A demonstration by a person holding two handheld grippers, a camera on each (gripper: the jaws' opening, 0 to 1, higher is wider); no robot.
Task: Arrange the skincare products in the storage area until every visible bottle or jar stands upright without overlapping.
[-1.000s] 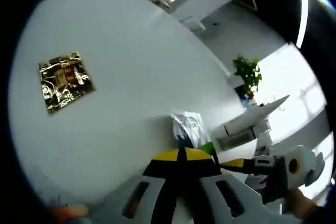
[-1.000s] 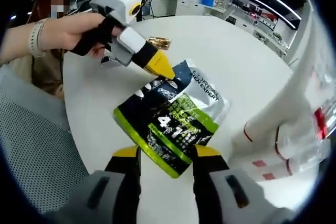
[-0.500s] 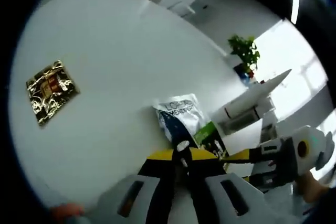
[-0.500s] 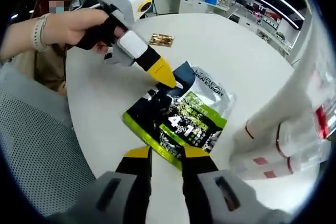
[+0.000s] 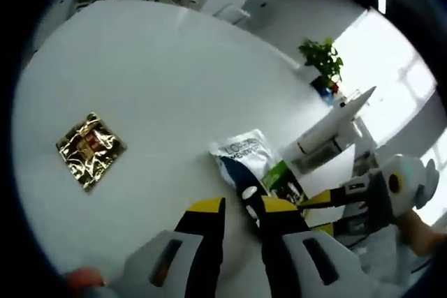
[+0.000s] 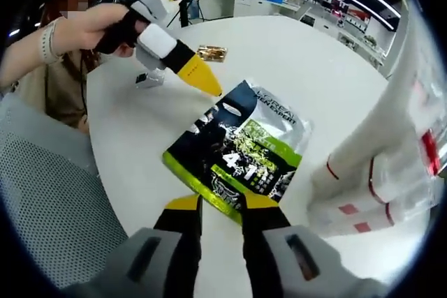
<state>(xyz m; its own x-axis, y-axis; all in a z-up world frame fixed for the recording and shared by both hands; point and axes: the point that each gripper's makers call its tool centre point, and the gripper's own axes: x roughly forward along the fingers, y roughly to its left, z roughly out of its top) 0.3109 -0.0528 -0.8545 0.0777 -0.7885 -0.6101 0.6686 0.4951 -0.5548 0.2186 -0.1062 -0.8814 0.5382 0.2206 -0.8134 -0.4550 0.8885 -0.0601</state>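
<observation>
Since half a second ago, the left tongs [image 6: 209,88] have drawn back from the sachet pack [image 6: 241,155]: in the right gripper view their yellow tip was touching its upper corner and now hangs just clear of it, toward the person's hand [image 6: 91,29]. In the left gripper view the two jaws, pressed together then, now stand parted with nothing between them, the pack's white end [image 5: 241,151] lying just beyond their tips.

The right tongs [image 6: 222,204] are nearly closed on the pack's near green edge, which runs between the two yellow tips; that looks like a pinch to pin or lift the flat pack while the other hand lets go, though contact under the tips cannot be confirmed. The pack lies flat on the white desk [image 6: 293,68], black and green with a silver upper end, near the desk's right side and just beside a cluster of white tubes with red bands [image 6: 377,186]. A small gold foil sachet [image 6: 211,52] lies well apart, farther across the desk; it appears too in the left gripper view [image 5: 91,150].

The tubes are blurred and cut off by the view's edge, so their number and whether they stand or lie cannot be told. No bottle or jar can be made out with certainty. Beside the left tongs a small pale object [image 6: 150,78] on the desk is too indistinct to name.
</observation>
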